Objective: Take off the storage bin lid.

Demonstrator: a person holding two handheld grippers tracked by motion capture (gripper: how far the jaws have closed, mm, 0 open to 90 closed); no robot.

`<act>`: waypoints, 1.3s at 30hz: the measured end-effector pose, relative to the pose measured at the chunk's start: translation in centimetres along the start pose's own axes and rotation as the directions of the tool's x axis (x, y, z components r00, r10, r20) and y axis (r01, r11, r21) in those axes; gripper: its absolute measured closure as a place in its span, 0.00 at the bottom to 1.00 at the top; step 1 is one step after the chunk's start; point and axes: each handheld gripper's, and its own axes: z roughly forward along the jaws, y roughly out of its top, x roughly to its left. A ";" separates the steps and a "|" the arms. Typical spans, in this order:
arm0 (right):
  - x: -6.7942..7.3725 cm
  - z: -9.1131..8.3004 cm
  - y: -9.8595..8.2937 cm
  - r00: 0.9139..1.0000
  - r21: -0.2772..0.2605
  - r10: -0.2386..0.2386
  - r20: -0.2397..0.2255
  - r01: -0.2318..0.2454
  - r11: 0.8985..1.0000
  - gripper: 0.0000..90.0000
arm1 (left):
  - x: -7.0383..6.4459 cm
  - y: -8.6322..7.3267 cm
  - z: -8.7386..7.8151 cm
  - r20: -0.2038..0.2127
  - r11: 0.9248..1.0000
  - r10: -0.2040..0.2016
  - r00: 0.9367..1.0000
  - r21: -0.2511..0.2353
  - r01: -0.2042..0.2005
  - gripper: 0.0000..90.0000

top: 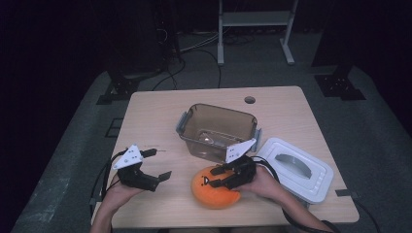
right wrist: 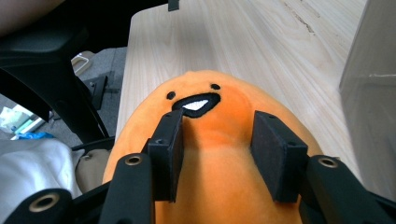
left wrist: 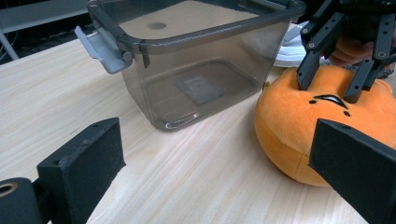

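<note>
A round, soft orange plush (top: 214,188), low centre, is pinched by the right gripper (top: 224,175). The left gripper (top: 153,165), lower left, is held wide open, empty. A clear, rigid bin (top: 217,129) is seen behind.

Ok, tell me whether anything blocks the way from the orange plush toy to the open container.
Nothing visible does. The right gripper has its jaws pressed into the orange plush toy, which sits on the table just in front of the container. The container is open and empty; its white lid lies off to the right.
</note>
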 end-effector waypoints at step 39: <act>1.8 -0.7 2.8 0.998 0.030 -0.057 -0.006 0.057 0.998 0.94 | 0.7 -0.5 -0.3 -0.029 1.000 -0.010 1.000 0.004 0.010 0.03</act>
